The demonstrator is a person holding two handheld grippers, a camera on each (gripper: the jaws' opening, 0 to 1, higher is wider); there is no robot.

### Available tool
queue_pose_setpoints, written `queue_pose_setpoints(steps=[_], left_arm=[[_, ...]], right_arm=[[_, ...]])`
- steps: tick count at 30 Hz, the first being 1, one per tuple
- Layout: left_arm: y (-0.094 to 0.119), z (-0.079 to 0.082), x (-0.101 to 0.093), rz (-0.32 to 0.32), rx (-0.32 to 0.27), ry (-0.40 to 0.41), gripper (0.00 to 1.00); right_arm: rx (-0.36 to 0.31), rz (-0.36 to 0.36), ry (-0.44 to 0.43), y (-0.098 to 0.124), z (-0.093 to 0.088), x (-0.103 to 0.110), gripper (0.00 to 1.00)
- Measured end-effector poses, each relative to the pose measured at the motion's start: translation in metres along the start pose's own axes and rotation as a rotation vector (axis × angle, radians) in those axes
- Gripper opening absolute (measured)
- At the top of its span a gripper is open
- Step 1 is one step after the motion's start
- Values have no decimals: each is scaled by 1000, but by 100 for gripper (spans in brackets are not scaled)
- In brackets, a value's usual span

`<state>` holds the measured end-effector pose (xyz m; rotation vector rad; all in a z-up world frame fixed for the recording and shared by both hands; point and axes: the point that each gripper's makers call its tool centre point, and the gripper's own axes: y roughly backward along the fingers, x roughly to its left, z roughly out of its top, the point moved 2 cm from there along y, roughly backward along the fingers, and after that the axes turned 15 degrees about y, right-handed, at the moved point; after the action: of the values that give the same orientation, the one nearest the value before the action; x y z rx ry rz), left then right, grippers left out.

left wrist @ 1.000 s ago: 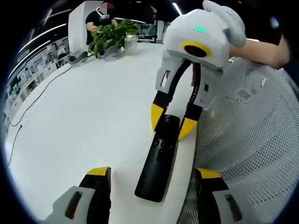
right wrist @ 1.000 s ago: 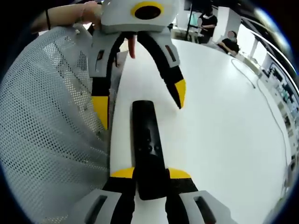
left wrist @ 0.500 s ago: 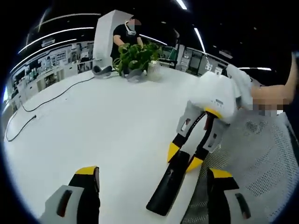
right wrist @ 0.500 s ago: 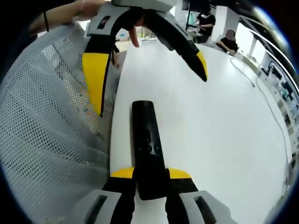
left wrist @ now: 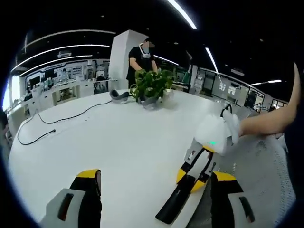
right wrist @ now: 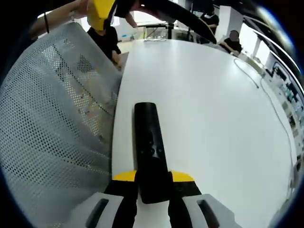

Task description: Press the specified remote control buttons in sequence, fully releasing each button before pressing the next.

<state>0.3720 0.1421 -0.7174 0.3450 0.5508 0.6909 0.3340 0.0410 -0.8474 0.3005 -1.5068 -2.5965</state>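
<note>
The black remote control point(right wrist: 151, 152) lies flat along the near edge of the white worktop point(right wrist: 223, 118), button face up, just beside the white mesh chair back point(right wrist: 52, 128). My right tongs point(right wrist: 153, 179) pinch its near end between the yellow tips, which I judge pins it so a press won't skate it across the smooth top. In the left gripper view I see that same grip from the other side: the remote control point(left wrist: 176, 204) with the right tongs point(left wrist: 192, 178) clamped on its far end.

My left tongs point(left wrist: 154, 183) are spread wide with nothing between them, lifted well clear of the buttons, so I read this as a full release between presses. Their yellow tip point(right wrist: 102, 12) shows at the top of the right gripper view.

Farther off stand a potted plant point(left wrist: 151, 85), a black cable point(left wrist: 57, 126) and a person point(left wrist: 142, 57) behind it.
</note>
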Motion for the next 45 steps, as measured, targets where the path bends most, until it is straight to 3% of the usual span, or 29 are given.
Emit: queue_pose_setpoints(steps=[13,21,26,30,45], left_arm=[[33,5,-5,49,-114,35,100],[45,-4,-1,89,-125,47,100],[51,-4,-4,93,-163,71,100],[53,-7,-2,147,-148,33,100],[69,-17,-18,183,-208,63,100]], right_arm=[[1,-1,0,0,0,0,22],[2,-2,1,0,0,0,22],[3,-4,1,0,0,0,22],[3,-6,0,0,0,0,22],[-2,-15,-6,0,0,1,22]])
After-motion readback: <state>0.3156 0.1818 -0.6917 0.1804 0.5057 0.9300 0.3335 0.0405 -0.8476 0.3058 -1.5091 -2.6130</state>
